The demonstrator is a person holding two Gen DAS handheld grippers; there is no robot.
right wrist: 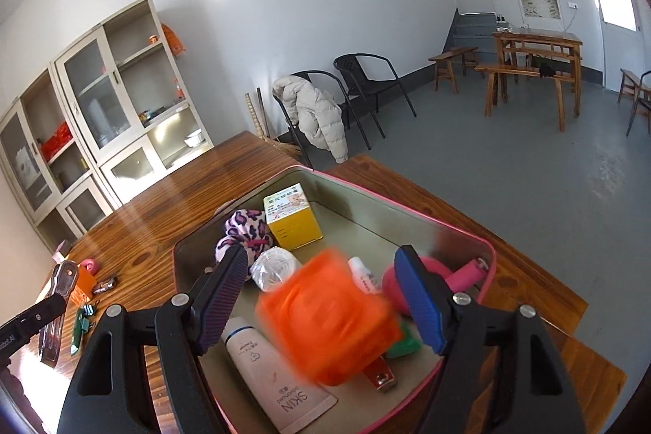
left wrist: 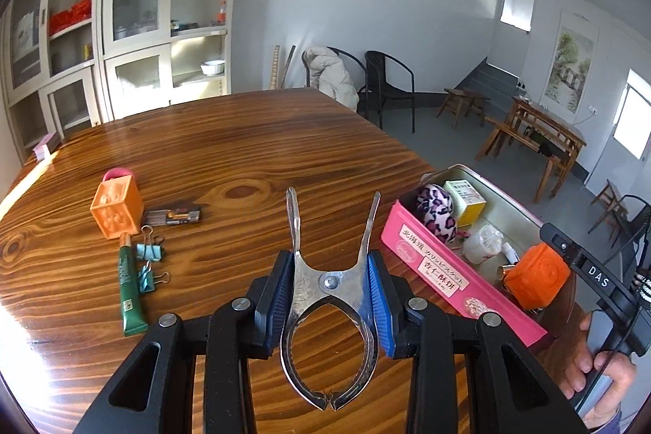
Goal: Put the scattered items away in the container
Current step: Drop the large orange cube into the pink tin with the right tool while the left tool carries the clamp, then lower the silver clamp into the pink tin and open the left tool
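Observation:
My left gripper (left wrist: 331, 271) is shut on a large metal spring clamp (left wrist: 330, 283) and holds it above the wooden table, left of the pink tin (left wrist: 439, 273). My right gripper (right wrist: 321, 295) is open above the tin (right wrist: 468, 230). A blurred orange cube (right wrist: 329, 316) lies between its fingers inside the tin; it also shows in the left wrist view (left wrist: 537, 275). On the table lie a pale orange cube (left wrist: 117, 206), a green tube (left wrist: 131, 287), two teal binder clips (left wrist: 149, 263) and a small dark packet (left wrist: 175, 216).
The tin holds a leopard-print pouch (right wrist: 244, 230), a yellow box (right wrist: 291, 216), a white tube (right wrist: 272, 373), a clear bag (right wrist: 274, 267) and pink items (right wrist: 464, 275). A pink roll (left wrist: 119, 173) stands behind the pale cube. Chairs stand beyond the table.

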